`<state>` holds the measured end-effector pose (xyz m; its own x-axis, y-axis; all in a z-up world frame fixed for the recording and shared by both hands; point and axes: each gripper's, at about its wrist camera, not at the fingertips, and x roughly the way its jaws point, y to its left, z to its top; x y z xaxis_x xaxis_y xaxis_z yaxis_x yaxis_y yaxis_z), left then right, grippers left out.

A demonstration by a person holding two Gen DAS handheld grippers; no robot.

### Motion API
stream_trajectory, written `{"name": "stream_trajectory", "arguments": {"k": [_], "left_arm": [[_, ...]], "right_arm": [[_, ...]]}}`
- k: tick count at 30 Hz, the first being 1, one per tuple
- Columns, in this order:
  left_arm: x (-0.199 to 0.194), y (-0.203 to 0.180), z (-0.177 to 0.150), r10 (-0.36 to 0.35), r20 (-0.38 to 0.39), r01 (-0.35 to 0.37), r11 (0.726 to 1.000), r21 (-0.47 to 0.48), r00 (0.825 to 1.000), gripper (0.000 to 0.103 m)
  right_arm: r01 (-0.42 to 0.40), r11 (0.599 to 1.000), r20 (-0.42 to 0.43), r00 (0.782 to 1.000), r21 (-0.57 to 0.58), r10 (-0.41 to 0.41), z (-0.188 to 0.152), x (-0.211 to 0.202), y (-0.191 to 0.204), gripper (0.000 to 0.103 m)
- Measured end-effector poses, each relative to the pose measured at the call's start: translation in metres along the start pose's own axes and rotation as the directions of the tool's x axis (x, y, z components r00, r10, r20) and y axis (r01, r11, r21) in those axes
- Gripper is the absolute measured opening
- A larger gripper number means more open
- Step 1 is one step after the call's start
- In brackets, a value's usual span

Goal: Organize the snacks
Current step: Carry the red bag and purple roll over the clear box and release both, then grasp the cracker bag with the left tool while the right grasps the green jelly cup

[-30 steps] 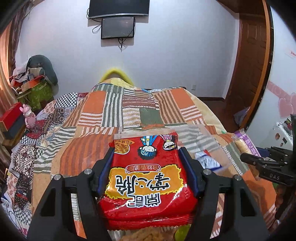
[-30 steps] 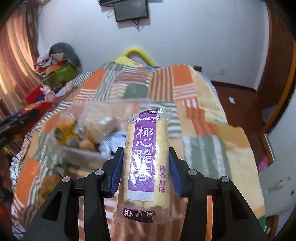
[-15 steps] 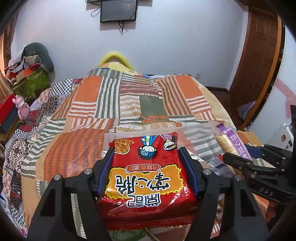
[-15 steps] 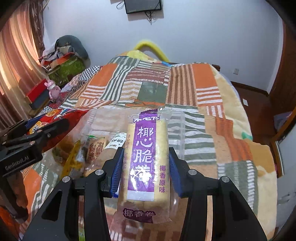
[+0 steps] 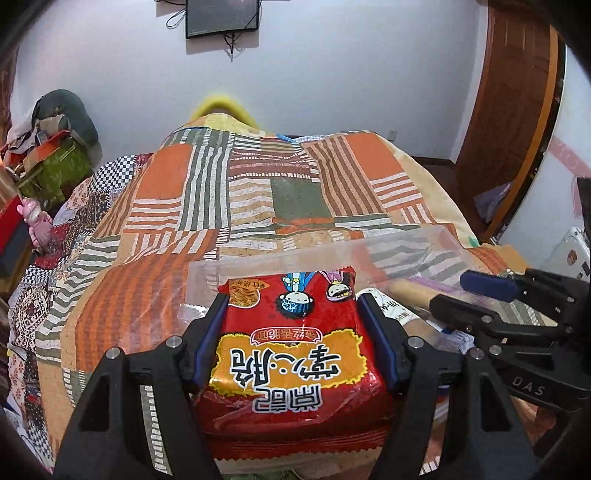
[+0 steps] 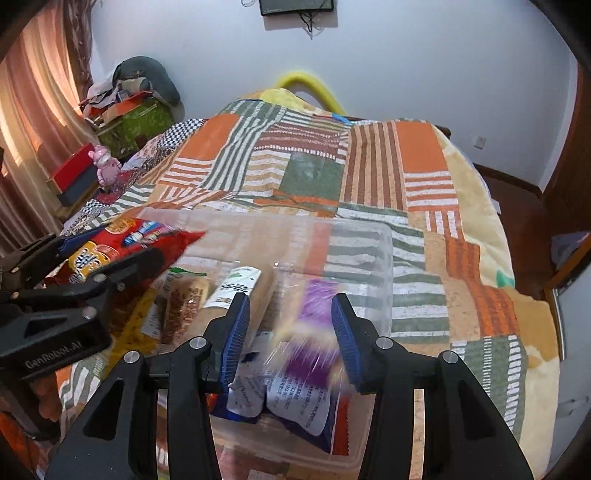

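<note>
Seen through the left wrist camera, a red snack bag (image 5: 295,354) is gripped by its two side edges in the left gripper (image 5: 291,299), whose jaws are opening while the pads are still pressed on it. The bag is held just over the near corner of a clear plastic box (image 5: 369,251). It is judged light, puffy and crinkly, with a slick foil skin and brittle contents, so it is best taken at the side seams and not squeezed hard. To the right of the box the right gripper (image 5: 454,291) is seen. Beyond the box a patchwork bedspread (image 5: 258,177) is spread, soft and uneven, so the box may rock when loaded. A dark screen (image 5: 221,16) is fixed to the wall far behind the box, and a wooden door (image 5: 517,92) stands to its right

Through the right wrist camera, a purple packet (image 6: 314,332) is caught blurred between the right gripper's parted jaws, clear of one pad, so it is judged released and dropping into the box. It looks light, long and fragile. Other wrapped snacks (image 6: 184,302) are already lying inside the box. A curtain (image 6: 29,110) hangs to the left of the box
</note>
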<state>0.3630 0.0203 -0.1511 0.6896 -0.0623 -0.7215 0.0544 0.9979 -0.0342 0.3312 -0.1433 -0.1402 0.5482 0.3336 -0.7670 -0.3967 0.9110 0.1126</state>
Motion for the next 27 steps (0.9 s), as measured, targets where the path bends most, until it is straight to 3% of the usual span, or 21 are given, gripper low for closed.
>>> {"name": "stream_trajectory", "arguments": {"k": [7, 17, 21, 27], "left_arm": [[-0.033, 0.006, -0.003, -0.017, 0.041, 0.018, 0.999, -0.035, 0.999, 0.073], [-0.109, 0.004, -0.026, 0.003, 0.119, -0.002, 1.000, -0.010, 0.993, 0.092], [-0.130, 0.009, -0.047, 0.006, 0.103, -0.005, 1.000, -0.013, 0.995, 0.097], [-0.138, 0.016, -0.095, 0.025, 0.015, -0.025, 1.000, -0.017, 1.000, 0.097]], "right_arm": [[-0.023, 0.999, 0.046, 0.999, -0.028, 0.024, -0.002, -0.032, 0.009, 0.048], [-0.067, 0.995, 0.101, 0.992, -0.077, 0.075, -0.030, -0.089, 0.034, 0.059], [-0.090, 0.992, 0.090, 0.991, -0.084, 0.098, -0.048, -0.097, 0.042, 0.060], [-0.126, 0.990, 0.031, 0.991, -0.069, 0.129, -0.080, -0.092, 0.052, 0.060]]}}
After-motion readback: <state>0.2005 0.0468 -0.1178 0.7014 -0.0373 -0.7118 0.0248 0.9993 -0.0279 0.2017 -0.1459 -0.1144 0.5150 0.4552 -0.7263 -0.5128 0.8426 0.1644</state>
